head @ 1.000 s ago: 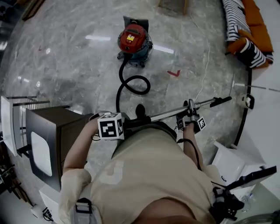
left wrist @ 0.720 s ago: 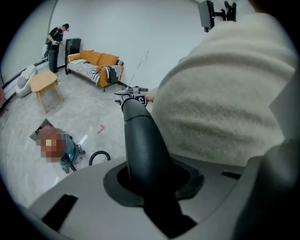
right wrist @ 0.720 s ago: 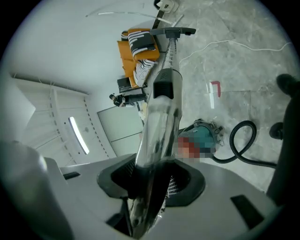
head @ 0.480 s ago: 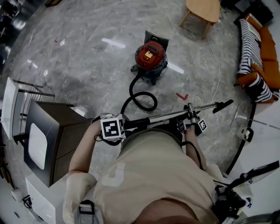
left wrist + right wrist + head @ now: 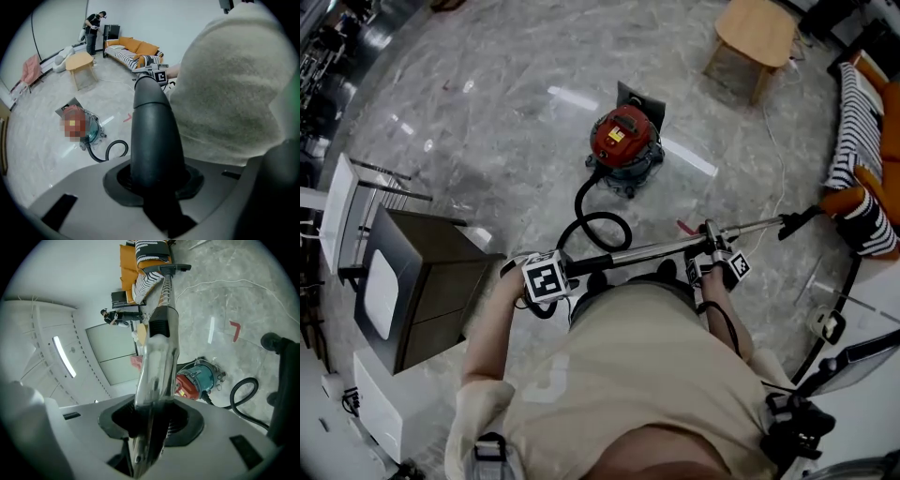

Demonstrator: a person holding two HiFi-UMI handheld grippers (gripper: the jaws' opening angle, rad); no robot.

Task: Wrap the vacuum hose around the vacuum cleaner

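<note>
Jaws of the left gripper (image 5: 565, 272) are clamped on the black handle (image 5: 152, 131); those of the right gripper (image 5: 710, 255) have just been closing and pinch the metal wand (image 5: 661, 247). The wand lies level, its nozzle (image 5: 797, 219) toward the sofa (image 5: 862, 122). The vacuum cleaner (image 5: 623, 145) stands well apart, and its hose (image 5: 577, 202) loops on the floor between it and the wand. A wooden table (image 5: 757, 28) stands beyond the cleaner. Only the gripper views show a person (image 5: 93, 28) standing past that table.

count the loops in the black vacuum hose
1. The black hose curls once on the grey marble floor near the red canister vacuum cleaner; part may be hidden.
</note>
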